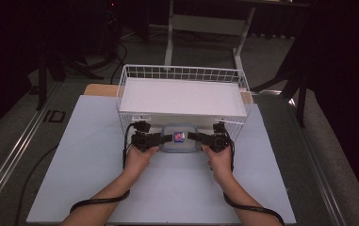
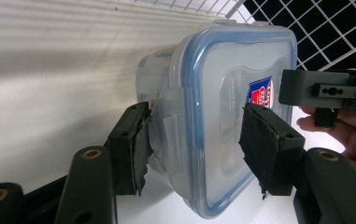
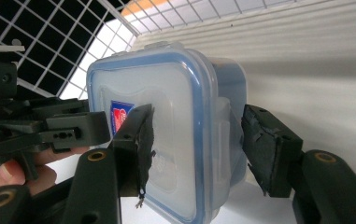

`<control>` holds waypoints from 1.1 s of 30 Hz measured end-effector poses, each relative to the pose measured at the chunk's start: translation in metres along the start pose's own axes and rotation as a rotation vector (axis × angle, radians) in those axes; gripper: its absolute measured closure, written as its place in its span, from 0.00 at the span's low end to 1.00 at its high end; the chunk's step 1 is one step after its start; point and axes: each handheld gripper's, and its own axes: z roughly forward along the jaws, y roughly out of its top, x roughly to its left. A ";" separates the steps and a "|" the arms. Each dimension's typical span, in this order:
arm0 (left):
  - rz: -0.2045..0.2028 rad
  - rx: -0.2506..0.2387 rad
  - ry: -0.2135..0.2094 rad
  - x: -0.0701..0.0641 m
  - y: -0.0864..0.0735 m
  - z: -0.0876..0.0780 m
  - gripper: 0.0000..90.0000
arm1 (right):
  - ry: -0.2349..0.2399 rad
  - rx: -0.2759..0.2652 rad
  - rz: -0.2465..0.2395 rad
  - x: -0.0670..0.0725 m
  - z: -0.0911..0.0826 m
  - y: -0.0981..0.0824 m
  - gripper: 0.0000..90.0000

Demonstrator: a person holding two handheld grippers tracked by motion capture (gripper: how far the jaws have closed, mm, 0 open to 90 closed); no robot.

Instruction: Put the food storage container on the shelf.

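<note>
A clear plastic container point(image 1: 179, 138) with a blue-rimmed lid and a red and blue label sits lid-up between my two grippers, just in front of the wire basket point(image 1: 182, 73). My left gripper point(image 1: 167, 138) clamps its left edge. In the left gripper view this gripper point(image 2: 199, 147) has one pad on the lid and the other on the side latch of the container point(image 2: 227, 93). My right gripper point(image 1: 192, 137) holds the opposite edge of the container point(image 3: 166, 93) the same way point(image 3: 202, 149). I cannot tell whether the container rests on the table.
The white wire basket carries a flat white board point(image 1: 182, 96) on top and stands at the back of the white table sheet point(image 1: 97, 155). The basket's front mesh is right behind the container. Cables trail from both grippers toward the near table edge.
</note>
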 end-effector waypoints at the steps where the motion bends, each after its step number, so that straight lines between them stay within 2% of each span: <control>1: -0.004 -0.001 0.002 0.000 0.001 0.001 0.50 | 0.005 -0.004 0.006 -0.001 0.001 0.000 0.50; 4: -0.026 -0.017 -0.004 0.002 0.001 0.003 0.50 | 0.014 -0.012 0.016 -0.006 0.003 0.000 0.49; 9: -0.016 -0.042 -0.013 0.007 0.000 0.007 0.47 | -0.001 -0.019 0.026 -0.007 0.006 0.000 0.48; 12: -0.002 -0.038 -0.005 0.006 0.002 0.009 0.45 | -0.025 -0.040 0.035 -0.005 0.008 0.001 0.47; 14: -0.005 -0.026 -0.011 0.009 0.003 0.010 0.43 | -0.038 -0.059 0.019 -0.007 0.009 0.001 0.47; 15: -0.020 -0.038 -0.006 0.009 0.003 0.013 0.42 | -0.039 -0.058 0.031 -0.006 0.010 0.001 0.47; 16: -0.017 -0.037 -0.003 0.009 0.003 0.014 0.40 | -0.052 -0.069 0.022 -0.007 0.011 0.001 0.47; 21: -0.071 -0.057 -0.005 0.012 0.003 0.020 0.34 | -0.091 -0.080 -0.013 -0.005 0.015 0.001 0.49; 23: -0.057 -0.055 0.008 0.011 0.004 0.020 0.33 | -0.094 -0.090 -0.016 -0.006 0.016 0.001 0.49; 26: 0.016 -0.067 0.063 0.006 0.006 0.019 0.33 | -0.091 -0.098 -0.028 -0.007 0.017 0.001 0.48; 30: 0.003 -0.047 0.078 0.003 0.007 0.017 0.34 | -0.124 -0.096 -0.048 0.000 0.015 0.000 0.48; 31: -0.002 -0.044 0.071 0.004 0.006 0.016 0.34 | -0.124 -0.093 -0.066 0.002 0.014 -0.002 0.49; 32: -0.002 -0.049 0.065 0.004 0.005 0.015 0.35 | -0.110 -0.096 -0.054 0.004 0.011 -0.003 0.49; 33: 0.000 -0.044 0.060 0.005 0.004 0.013 0.35 | -0.101 -0.131 -0.108 0.002 0.010 -0.003 0.49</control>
